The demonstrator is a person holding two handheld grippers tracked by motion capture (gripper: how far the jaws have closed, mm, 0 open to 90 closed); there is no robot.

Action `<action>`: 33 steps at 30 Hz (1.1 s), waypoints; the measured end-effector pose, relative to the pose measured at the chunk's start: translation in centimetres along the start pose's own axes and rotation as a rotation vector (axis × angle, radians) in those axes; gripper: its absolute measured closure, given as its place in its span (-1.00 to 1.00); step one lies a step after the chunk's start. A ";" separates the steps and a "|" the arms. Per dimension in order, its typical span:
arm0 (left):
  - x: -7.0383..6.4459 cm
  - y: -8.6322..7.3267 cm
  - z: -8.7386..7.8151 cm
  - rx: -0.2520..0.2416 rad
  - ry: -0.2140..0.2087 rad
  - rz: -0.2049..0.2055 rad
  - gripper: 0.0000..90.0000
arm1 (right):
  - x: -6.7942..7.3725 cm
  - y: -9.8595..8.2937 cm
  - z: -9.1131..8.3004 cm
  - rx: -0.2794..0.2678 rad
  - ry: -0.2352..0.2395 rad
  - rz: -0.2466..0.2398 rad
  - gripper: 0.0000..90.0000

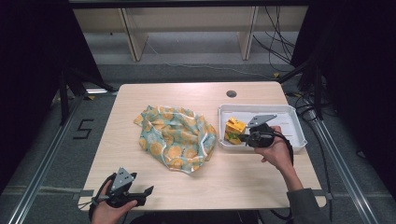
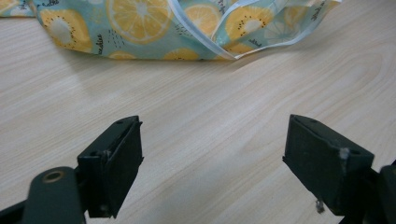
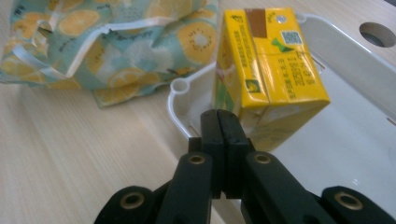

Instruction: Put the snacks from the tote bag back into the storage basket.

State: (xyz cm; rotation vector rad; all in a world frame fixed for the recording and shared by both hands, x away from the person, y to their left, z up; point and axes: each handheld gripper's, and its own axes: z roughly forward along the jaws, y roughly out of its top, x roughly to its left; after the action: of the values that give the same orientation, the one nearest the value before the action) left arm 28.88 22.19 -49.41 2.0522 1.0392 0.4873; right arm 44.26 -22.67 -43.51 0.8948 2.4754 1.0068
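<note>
A yellow drink carton (image 1: 235, 129) stands in the left end of a white tray (image 1: 292, 111) at the table's right. My right gripper (image 1: 243, 138) is shut, with nothing between its jaws, low at the tray's front left corner. In the right gripper view its tips (image 3: 219, 122) sit just before the carton (image 3: 271, 70), at the tray's rim (image 3: 180, 100). A crumpled cloth bag (image 1: 176, 137) with a lemon print lies mid-table. My left gripper (image 1: 145, 193) stands open near the front left edge, jaws wide over bare wood (image 2: 215, 140), the bag (image 2: 140, 28) beyond it.
A round cable hole (image 1: 231, 93) is in the table behind the tray. Bare wood lies between the bag and the front edge. Shelf legs and cables are on the floor beyond the table, and dark stands flank it.
</note>
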 end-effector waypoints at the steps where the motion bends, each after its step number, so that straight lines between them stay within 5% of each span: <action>1: 0.0 0.0 0.0 0.001 0.000 0.001 -0.58 | -0.2 -0.1 0.0 0.015 0.001 -0.003 1.00; 25: 0.0 0.0 0.0 0.001 0.003 0.002 -0.58 | -2.4 -1.2 0.5 0.031 -0.020 0.012 1.00; 30: 0.0 0.0 -0.1 -0.007 0.002 -0.017 -0.58 | -1.7 -0.9 -0.1 0.037 -0.007 0.029 0.87; 33: 0.1 0.0 -0.1 -0.002 0.006 0.000 -0.58 | -0.7 -0.5 -0.6 -0.010 0.000 0.027 0.77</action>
State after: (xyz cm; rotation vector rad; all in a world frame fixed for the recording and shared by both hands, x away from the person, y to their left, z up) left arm 28.85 22.32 -49.34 2.0497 1.0419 0.4943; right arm 44.27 -23.73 -43.38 0.9275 2.4621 1.0278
